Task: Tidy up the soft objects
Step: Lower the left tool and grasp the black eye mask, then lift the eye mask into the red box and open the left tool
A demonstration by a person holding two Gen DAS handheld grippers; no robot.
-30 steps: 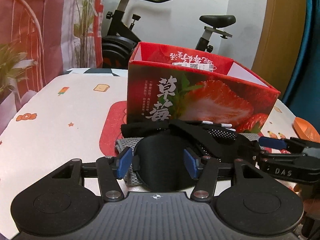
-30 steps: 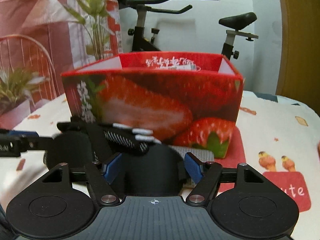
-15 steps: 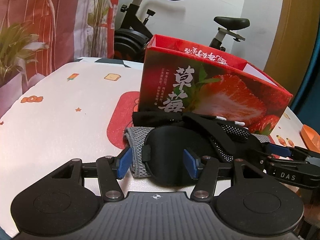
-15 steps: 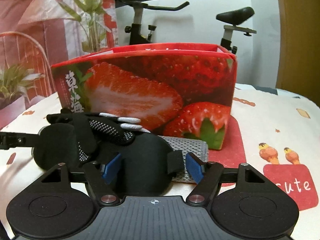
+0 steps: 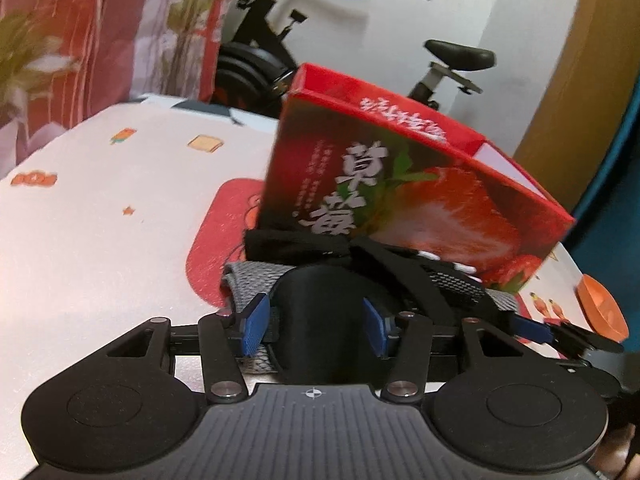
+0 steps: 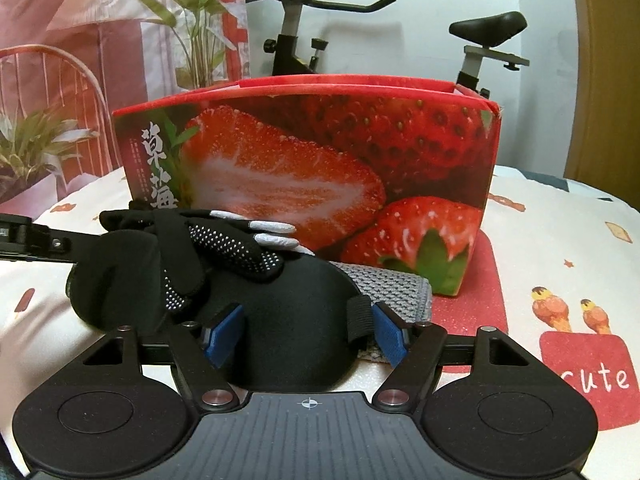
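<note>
The black eye mask (image 6: 288,312) is lying on the tablecloth (image 6: 560,248) before the strawberry box (image 6: 320,152), long axis running across both views. The left gripper (image 5: 316,320) is closing around one end; the right gripper (image 6: 306,330) is straddling the other, contact unclear. A dotted glove (image 6: 236,248) is covering its middle, a grey cloth (image 6: 392,284) mostly hidden beneath.

black eye mask (image 6: 288,320) between right gripper (image 6: 306,334) pads, strawberry box (image 6: 320,168) behind
</note>
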